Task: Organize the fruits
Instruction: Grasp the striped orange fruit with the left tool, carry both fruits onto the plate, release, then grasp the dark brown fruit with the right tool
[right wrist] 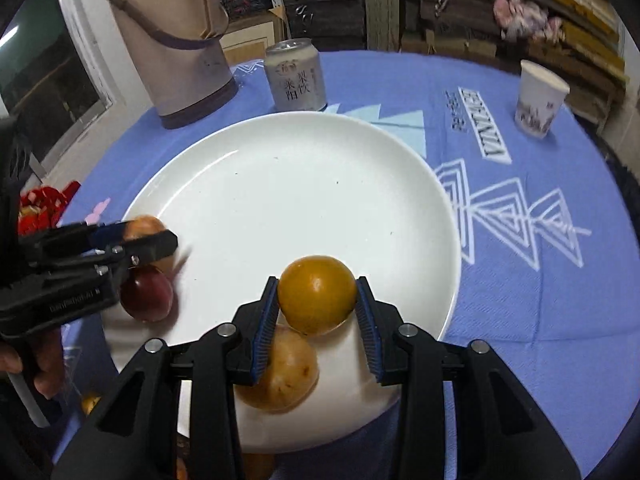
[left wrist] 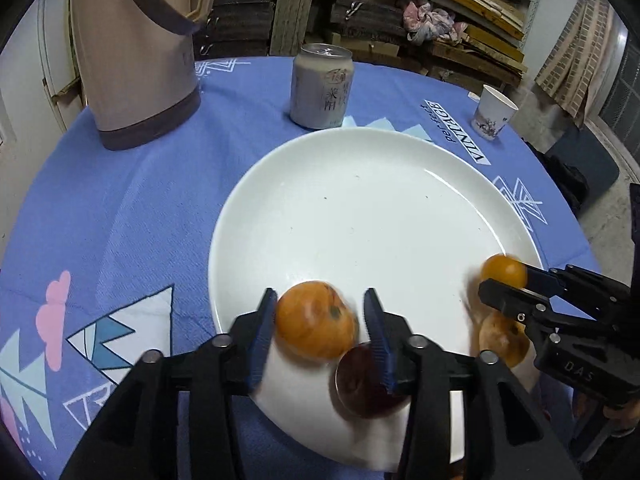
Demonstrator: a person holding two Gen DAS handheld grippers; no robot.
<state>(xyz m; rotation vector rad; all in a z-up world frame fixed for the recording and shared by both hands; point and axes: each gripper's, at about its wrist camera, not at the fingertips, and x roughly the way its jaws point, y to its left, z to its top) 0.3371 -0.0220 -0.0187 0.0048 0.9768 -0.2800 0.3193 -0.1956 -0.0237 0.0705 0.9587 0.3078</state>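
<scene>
Overhead, right tongs (right wrist: 316,308) grip orange (right wrist: 317,294); left tongs (left wrist: 320,320) wide; blue tablecloth (left wrist: 140,200).

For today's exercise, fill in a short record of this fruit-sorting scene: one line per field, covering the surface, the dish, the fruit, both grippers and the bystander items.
surface: blue patterned tablecloth
dish: white plate, far half bare
left gripper: open around a speckled orange fruit over the plate's near edge
right gripper: shut on a smooth orange fruit
other fruit on plate: dark red fruit; yellowish-brown fruit
behind plate: drink can, beige jug
far right: paper cup
</scene>
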